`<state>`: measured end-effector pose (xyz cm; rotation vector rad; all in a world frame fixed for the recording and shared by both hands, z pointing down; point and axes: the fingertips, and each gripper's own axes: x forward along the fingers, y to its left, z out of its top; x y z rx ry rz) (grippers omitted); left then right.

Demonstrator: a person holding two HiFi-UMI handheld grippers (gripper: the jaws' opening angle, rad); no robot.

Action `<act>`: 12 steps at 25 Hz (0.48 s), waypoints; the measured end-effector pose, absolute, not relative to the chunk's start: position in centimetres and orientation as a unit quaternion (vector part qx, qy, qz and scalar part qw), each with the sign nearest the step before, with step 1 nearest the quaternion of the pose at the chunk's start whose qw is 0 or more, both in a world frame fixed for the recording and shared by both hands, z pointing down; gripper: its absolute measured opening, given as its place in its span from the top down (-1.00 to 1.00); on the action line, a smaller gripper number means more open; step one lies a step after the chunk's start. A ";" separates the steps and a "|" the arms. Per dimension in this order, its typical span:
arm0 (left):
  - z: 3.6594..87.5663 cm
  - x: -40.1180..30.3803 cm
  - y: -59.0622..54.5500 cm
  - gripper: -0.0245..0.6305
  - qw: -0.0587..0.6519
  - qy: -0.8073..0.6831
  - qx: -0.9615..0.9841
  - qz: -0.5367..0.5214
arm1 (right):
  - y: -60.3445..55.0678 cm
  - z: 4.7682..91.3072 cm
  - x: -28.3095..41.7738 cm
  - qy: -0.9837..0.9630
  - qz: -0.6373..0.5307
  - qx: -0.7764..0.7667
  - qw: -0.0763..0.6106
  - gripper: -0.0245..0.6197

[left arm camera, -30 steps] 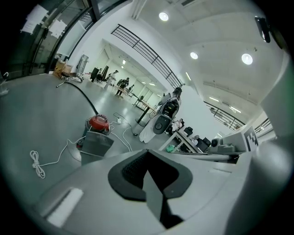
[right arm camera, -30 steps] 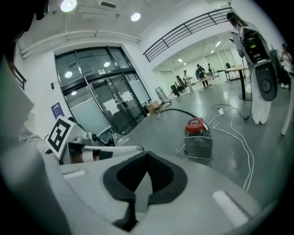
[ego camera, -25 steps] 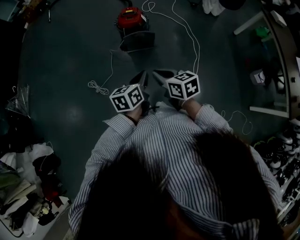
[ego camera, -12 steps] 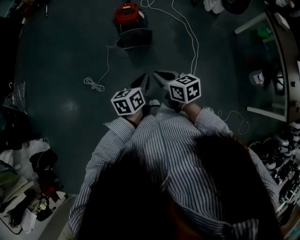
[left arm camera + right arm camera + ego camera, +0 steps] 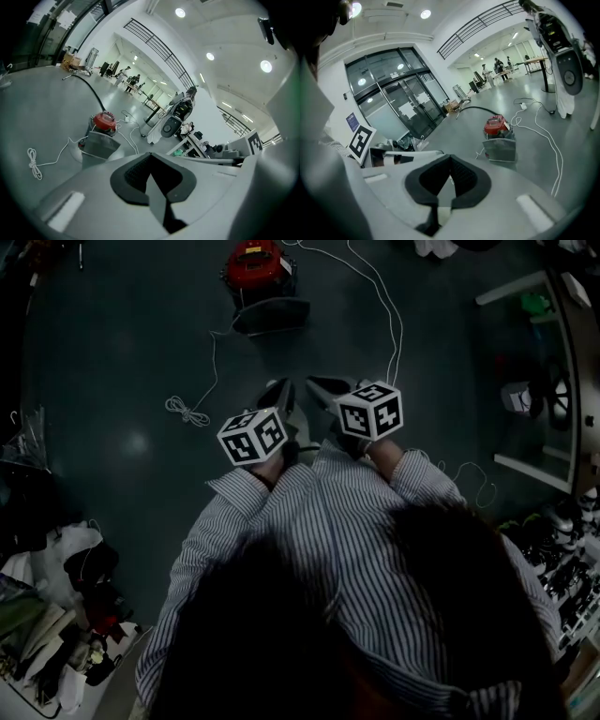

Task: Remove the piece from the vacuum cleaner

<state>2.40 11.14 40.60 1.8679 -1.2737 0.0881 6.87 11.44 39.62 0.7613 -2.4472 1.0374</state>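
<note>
The left tool and right tool were clenched, empty, well apart from the vacuum cleaner. Both likely needed opening before reaching its grey front piece.

Open lab/workshop hall, not a home. Polished grey floor, recessed ceiling lights, mezzanine railing, glass doors. Far end: tabletops with people working. White machine on a stand, loose cables across the floor. Head view: vacuum cleaner at 12 o'clock, gear piles at 8 o'clock.
</note>
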 end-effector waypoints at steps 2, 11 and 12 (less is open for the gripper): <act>40.7 0.9 8.1 0.91 0.428 -0.506 0.747 0.042 | 8.4 39.9 5.5 -0.867 0.370 0.274 0.191 0.92; 40.9 -4.0 -2.8 0.91 0.430 -0.474 0.765 0.077 | -2.9 39.6 0.5 -0.850 0.384 0.314 0.179 0.92; 41.2 -4.3 -3.6 0.91 0.431 -0.472 0.765 0.079 | -3.6 39.8 0.3 -0.847 0.387 0.318 0.177 0.92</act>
